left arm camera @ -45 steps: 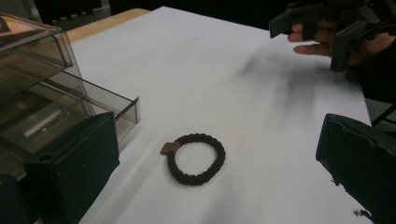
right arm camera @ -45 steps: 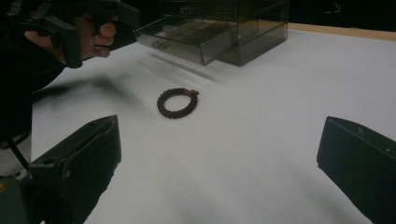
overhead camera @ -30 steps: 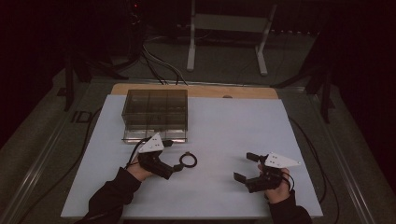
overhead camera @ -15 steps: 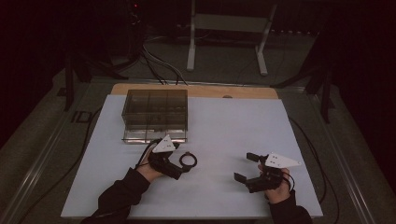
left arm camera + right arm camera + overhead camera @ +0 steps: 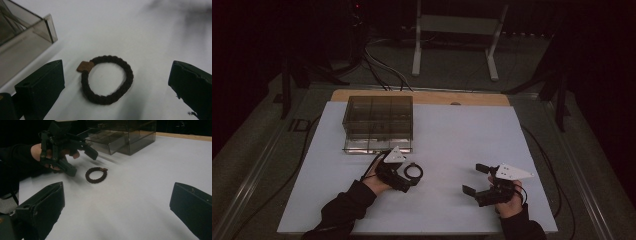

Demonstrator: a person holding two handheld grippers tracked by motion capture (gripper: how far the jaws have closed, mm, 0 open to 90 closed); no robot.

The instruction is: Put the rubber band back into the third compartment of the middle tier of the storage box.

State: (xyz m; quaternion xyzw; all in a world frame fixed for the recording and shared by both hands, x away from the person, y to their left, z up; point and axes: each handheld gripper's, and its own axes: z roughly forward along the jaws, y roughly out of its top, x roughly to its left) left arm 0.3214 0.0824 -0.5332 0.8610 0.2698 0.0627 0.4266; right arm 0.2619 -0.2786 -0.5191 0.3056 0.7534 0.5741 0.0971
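Left gripper view is showing me the hair tie, a dark braided ring with a small tan tag at its upper left, lying flat on the white table between my two black jaws. My left gripper is standing wide open around it, touching nothing and holding nothing. In the high view the hair tie is sitting just in front of my left gripper, near the front edge of the smoky plastic organizer box.

I am judging that a pinch is coming, and the risk is plain: the ring is low and soft, so jaws closing too high would be sliding over it, and jaws closing off-centre would be pushing it across the smooth sheet. Squeezing the loop whole could also be folding it so it springs out.

Around it, the box corner is sitting close to my left jaw, with what looks like a drawer pulled slightly out; swinging that way could be knocking it. Nothing is lying between the jaws and the ring.

My right gripper is resting well apart on the table, jaws spread wide, empty, looking toward the hair tie and my left hand.
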